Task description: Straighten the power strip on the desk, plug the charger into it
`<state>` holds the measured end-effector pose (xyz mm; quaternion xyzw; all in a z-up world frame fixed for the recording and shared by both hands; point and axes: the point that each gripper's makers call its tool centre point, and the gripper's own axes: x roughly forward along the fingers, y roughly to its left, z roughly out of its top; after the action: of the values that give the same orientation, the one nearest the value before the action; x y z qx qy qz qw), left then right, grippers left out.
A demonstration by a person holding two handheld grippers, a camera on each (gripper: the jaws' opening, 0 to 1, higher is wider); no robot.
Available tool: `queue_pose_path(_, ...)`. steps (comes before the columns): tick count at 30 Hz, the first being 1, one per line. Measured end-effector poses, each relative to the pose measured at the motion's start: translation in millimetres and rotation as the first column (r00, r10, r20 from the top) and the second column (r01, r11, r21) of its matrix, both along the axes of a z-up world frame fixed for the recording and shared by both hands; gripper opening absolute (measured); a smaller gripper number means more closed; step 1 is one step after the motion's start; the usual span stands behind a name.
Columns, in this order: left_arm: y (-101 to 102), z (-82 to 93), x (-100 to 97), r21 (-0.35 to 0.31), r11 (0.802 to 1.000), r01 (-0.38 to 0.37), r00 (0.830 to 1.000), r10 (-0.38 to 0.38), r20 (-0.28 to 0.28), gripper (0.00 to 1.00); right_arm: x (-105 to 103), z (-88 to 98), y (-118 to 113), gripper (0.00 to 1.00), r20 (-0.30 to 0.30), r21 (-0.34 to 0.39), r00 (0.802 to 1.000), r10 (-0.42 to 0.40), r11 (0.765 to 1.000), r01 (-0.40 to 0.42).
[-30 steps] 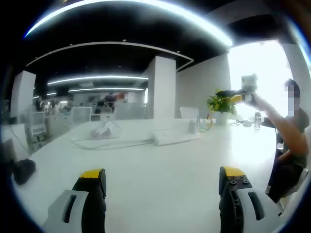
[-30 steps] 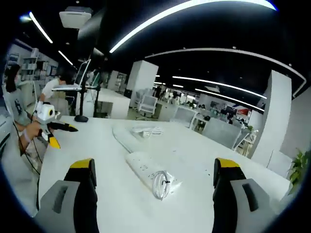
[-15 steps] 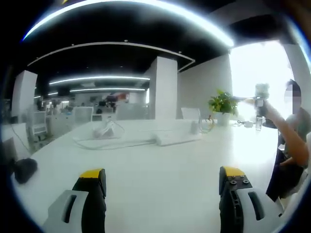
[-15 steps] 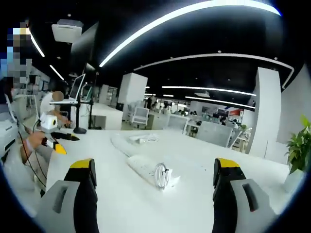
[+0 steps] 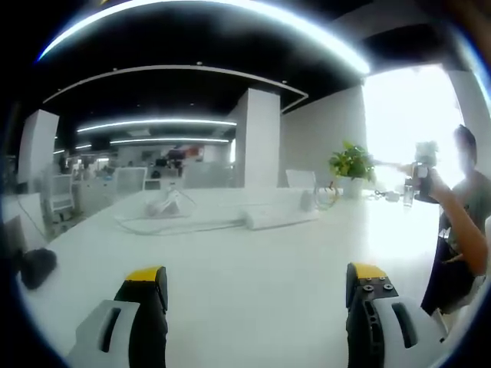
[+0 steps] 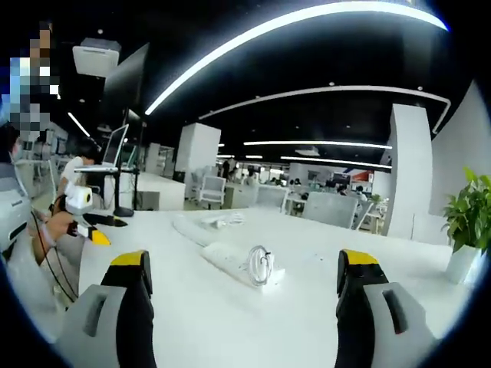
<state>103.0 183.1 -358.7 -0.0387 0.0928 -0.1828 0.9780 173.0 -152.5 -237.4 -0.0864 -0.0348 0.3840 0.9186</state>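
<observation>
A white power strip (image 6: 229, 256) lies slanted on the white desk (image 6: 307, 322), with a coil of cable (image 6: 261, 265) at its near end. Beyond it sits a small white charger (image 6: 219, 220) with a loose cord. From the other side the power strip (image 5: 280, 218) lies mid-desk and the charger (image 5: 165, 205) is left of it, its cord (image 5: 176, 227) trailing across. My left gripper (image 5: 257, 277) is open over bare desk. My right gripper (image 6: 242, 274) is open too, well short of the strip. The right gripper (image 5: 423, 162) is held up in a hand; the left gripper (image 6: 86, 222) hangs at the desk's far left.
A potted plant (image 5: 351, 162) stands at the desk's far end; the same plant (image 6: 466, 222) is at the right. A dark object (image 5: 34, 267) lies near the left edge. A laptop on a stand (image 6: 115, 149) rises behind. A person's arm (image 5: 460, 230) reaches in from the right.
The right gripper has swung rightward and dropped a little in the left gripper view, so its own view turned and the plant came in. The left gripper stayed still.
</observation>
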Motion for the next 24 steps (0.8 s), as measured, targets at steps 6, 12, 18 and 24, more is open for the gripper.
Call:
queue_pose_path(6, 2, 1.2, 1.3, 0.0, 1.0, -0.003, 1.0, 0.003, 0.003, 0.99, -4, -13.7, -3, 1.0, -0.018, 0.021, 1.0, -0.02, 1.0, 0.021)
queue_pose_path(12, 4, 2.3, 1.7, -0.001, 1.0, -0.009, 1.0, 0.009, 0.005, 0.99, -4, -27.3, -12, 1.0, -0.036, 0.04, 0.998, -0.053, 0.998, 0.055)
queue_pose_path(18, 4, 2.0, 2.2, -0.001, 1.0, -0.012, 1.0, 0.012, 0.006, 0.99, -6, -41.4, -18, 1.0, -0.057, 0.056, 0.996, -0.073, 0.996, 0.076)
queue_pose_path(24, 7, 1.0, 2.9, 0.001, 1.0, -0.02, 1.0, 0.02, 0.005, 0.99, -7, -58.6, -22, 1.0, -0.089, 0.054, 0.992, -0.089, 0.994, 0.094)
